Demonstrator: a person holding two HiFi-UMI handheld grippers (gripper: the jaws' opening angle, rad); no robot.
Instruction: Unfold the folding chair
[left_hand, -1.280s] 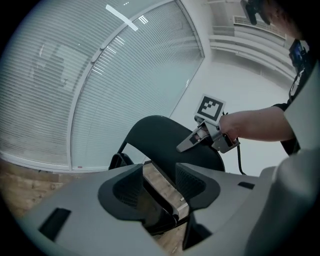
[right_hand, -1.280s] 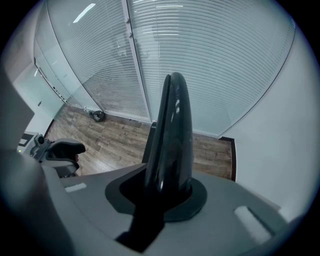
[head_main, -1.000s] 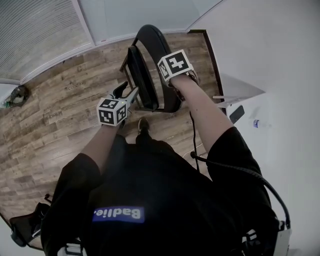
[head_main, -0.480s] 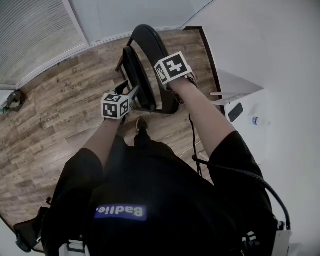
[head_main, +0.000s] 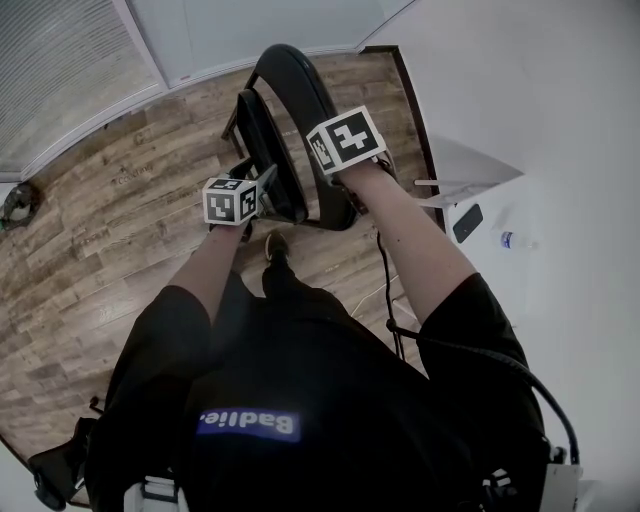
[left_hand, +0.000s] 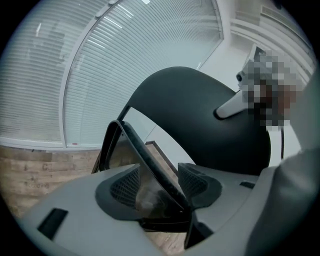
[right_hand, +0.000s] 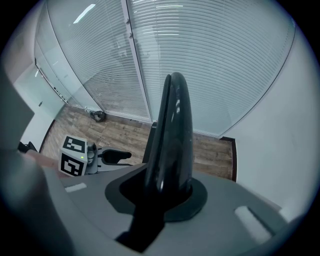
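Left gripper (left_hand: 160, 186) wide, straddling seat rim (left_hand: 142, 145), pads not pressing; likely slips off if pulled now. Folding chair (head_main: 290, 120) upright, folded, at far right corner of wood floor (head_main: 120, 210); may skid or tip. Right gripper (right_hand: 167, 192) clamped narrow on glossy chair back (right_hand: 172, 125); grip could slide.

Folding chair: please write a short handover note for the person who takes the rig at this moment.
Right gripper: shut on the top of the backrest, holding the chair upright.
Left gripper: open, jaws have just been opening; seat rim between them, not clamped.
Chair: on the wood floor by the wall, folded.
Done: both grippers at the chair.
Left: clamp the seat rim, then probably swing the seat down from the backrest.
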